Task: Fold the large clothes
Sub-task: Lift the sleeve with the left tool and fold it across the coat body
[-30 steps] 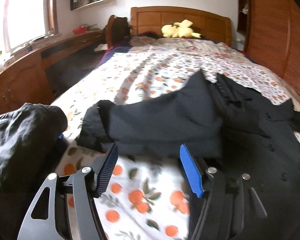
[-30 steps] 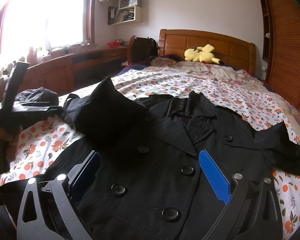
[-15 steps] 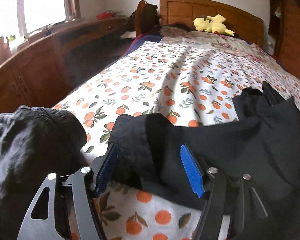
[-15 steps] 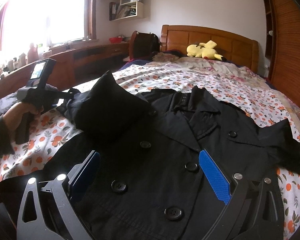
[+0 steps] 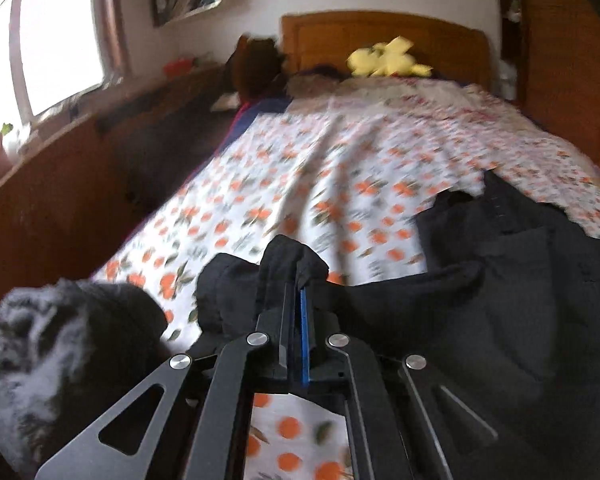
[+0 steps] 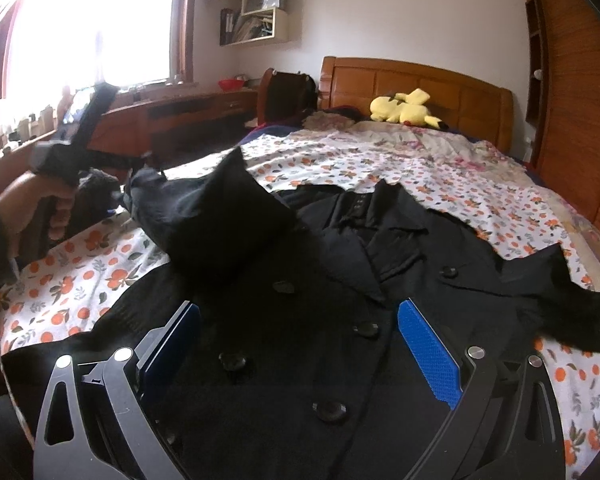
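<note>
You are working in a home bedroom: a bed with a carved wooden headboard (image 6: 416,80) and an orange-patterned white sheet (image 6: 340,160), a yellow plush toy (image 6: 406,110) at its head, a long wooden desk (image 6: 172,116) under a bright window (image 6: 92,28), and a wall-mounted bookshelf (image 6: 260,16).

Coat (image 6: 340,280): matt black woven cloth with dull, smooth buttons (image 6: 329,411). Gripper (image 6: 298,354): matt black frame, bright metal rivets, blue pads (image 6: 428,354) finely textured. Bedsheet (image 6: 340,160): printed cloth; headboard (image 6: 420,80): glossy varnished wood; toy (image 6: 406,110): yellow plush.
</note>
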Demonstrator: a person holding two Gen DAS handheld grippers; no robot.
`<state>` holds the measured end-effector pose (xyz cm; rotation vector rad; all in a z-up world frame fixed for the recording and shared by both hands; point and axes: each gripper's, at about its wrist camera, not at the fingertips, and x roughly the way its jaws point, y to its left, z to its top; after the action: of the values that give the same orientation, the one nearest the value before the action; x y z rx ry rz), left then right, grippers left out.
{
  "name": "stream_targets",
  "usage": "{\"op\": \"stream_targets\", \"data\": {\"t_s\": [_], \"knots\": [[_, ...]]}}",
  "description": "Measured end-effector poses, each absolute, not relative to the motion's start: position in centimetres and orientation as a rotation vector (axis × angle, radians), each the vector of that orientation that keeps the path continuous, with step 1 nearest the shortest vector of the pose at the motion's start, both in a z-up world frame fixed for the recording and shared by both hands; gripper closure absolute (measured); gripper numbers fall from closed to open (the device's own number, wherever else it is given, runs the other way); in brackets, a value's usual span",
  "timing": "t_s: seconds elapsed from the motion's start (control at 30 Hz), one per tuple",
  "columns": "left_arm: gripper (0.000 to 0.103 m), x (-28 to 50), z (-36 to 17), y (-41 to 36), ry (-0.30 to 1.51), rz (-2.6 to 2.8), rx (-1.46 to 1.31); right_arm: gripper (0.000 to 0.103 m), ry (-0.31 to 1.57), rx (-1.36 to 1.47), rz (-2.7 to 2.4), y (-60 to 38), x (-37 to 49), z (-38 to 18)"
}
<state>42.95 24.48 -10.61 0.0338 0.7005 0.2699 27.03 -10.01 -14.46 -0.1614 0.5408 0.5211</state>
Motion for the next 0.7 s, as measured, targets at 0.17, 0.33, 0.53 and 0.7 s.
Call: {"op": "stream_targets", "data": {"t_s": [0.17,0.33,0.53,0.7], "knots": [[0.101,40.5,-5.9,17.6,0.62,0.155,0.089,0.007,0.526,-0.159,0.475,-13.1,26.0,-13.7],[0.101,37.9,-3.3,9.5,0.568,0.029,0.144,0.007,0.521,-0.15,0.418,-16.7,25.2,-13.0],[0.101,34.9,-3.8,1.9,0.559,-0.091,0.176,0.007,0.517,-0.123,0.369,-19.9,24.4,-12.2],[0.097,32.4,-5.2,-2.1,0.563,-0.149,0.193,0.007,0.522,-0.115,0.345,-21.6,23.8,-11.8]]}}
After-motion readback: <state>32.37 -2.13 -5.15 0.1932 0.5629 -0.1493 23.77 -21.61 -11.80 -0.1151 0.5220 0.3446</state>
